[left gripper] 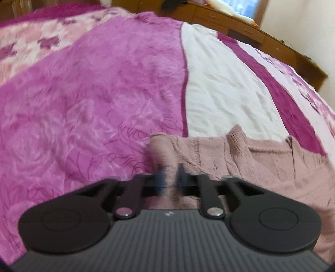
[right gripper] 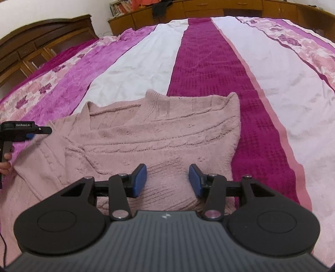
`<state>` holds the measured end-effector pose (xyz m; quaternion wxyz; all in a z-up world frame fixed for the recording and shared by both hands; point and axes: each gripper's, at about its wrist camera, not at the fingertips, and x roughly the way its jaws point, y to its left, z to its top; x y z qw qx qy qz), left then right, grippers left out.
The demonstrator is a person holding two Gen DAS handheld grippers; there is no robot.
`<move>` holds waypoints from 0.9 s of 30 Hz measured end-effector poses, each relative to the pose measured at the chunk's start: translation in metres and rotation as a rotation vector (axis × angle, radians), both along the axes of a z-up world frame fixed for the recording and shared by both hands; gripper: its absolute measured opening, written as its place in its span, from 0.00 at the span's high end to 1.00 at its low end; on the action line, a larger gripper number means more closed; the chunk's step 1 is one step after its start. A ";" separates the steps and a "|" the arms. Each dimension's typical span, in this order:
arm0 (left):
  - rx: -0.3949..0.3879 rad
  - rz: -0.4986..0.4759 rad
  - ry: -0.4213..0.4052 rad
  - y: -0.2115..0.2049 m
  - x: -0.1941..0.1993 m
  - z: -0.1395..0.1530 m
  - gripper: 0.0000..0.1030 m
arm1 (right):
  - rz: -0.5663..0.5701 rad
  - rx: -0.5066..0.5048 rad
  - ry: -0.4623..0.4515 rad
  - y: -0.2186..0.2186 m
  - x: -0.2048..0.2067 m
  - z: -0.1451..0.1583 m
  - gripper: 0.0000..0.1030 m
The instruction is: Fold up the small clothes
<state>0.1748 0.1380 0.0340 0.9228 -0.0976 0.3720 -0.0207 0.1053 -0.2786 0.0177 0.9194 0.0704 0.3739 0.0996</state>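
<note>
A fuzzy pink knitted sweater lies flat on the bed with its collar pointing away from me. In the left wrist view, my left gripper has its jaws drawn close, pinching a raised fold of the sweater at its left edge; the fingers are blurred. From the right wrist view the left gripper shows at the far left, at the sweater's left sleeve, with a hand behind it. Low over the sweater's lower body, my right gripper is open, its blue pads apart and nothing between them.
The bedspread has magenta, white and floral pink stripes and spreads wide beyond the sweater. A dark wooden headboard stands at the far left. Wooden cabinets run along the far wall, with books and clutter on top.
</note>
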 end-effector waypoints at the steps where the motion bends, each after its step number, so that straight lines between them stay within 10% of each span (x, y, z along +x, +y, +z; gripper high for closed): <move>1: -0.007 0.004 -0.019 0.001 -0.003 0.001 0.89 | 0.006 -0.020 -0.008 0.003 -0.001 0.001 0.54; 3: -0.039 0.031 -0.060 0.008 -0.009 0.005 0.89 | 0.027 -0.009 -0.021 0.004 -0.002 0.006 0.87; 12: -0.128 0.244 -0.105 0.048 -0.020 -0.004 0.97 | -0.063 0.076 -0.368 -0.006 -0.021 0.091 0.89; 21: -0.181 0.248 -0.081 0.057 -0.022 0.001 0.96 | -0.164 -0.064 -0.077 -0.022 0.029 0.003 0.88; 27: -0.131 0.173 -0.072 0.038 -0.036 0.019 0.96 | -0.208 -0.007 -0.057 -0.027 0.027 -0.007 0.87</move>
